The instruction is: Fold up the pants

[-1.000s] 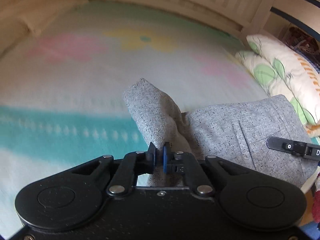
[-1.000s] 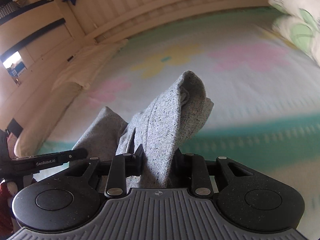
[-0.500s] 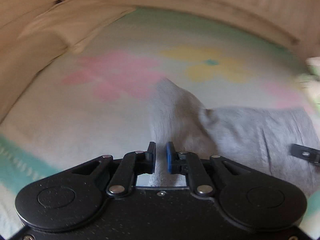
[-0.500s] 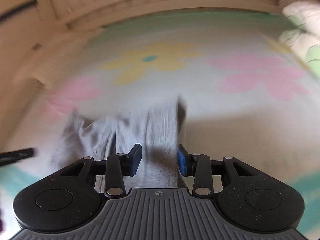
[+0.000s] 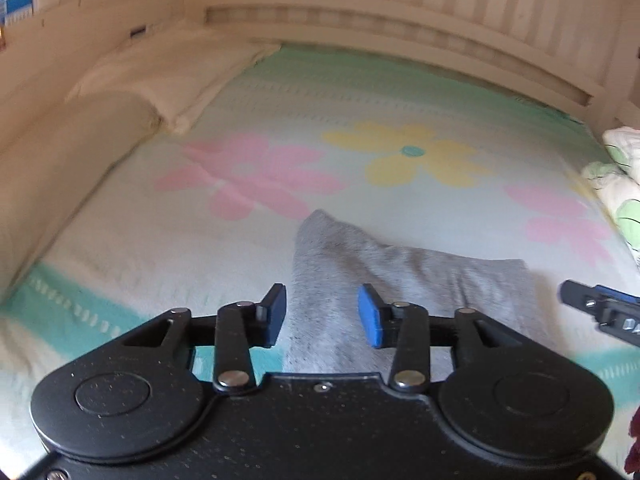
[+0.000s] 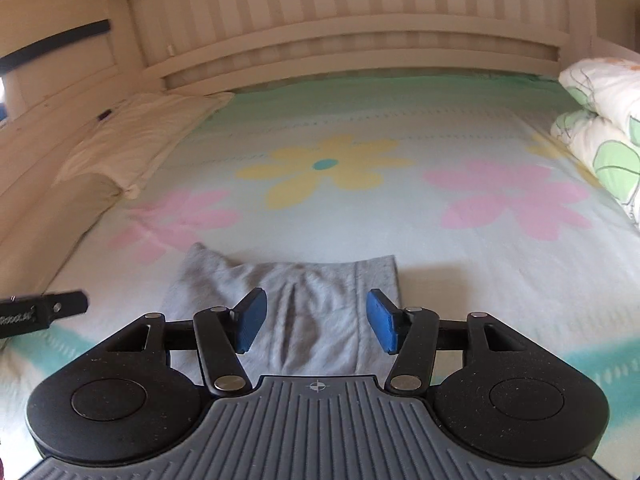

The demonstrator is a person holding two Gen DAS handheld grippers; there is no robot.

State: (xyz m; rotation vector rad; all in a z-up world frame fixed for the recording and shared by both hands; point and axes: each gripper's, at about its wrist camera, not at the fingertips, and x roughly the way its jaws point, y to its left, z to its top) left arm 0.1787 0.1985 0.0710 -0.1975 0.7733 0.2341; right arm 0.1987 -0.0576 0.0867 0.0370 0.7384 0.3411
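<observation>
Right wrist view: the soft grey knit pants (image 6: 304, 304) are laid folded on the flower-print bed (image 6: 460, 256); both hand-held grippers (image 6: 314, 322) (image 5: 322, 316), just opened, are spread, nothing pinched; further folds may remain.

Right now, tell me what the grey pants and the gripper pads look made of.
Grey pants: soft heathered knit, likely cotton jersey; matte, dark flecks, limp folds. Left gripper pads: blue, smooth and matte, probably rubber or foam; the look leaves it open.
</observation>
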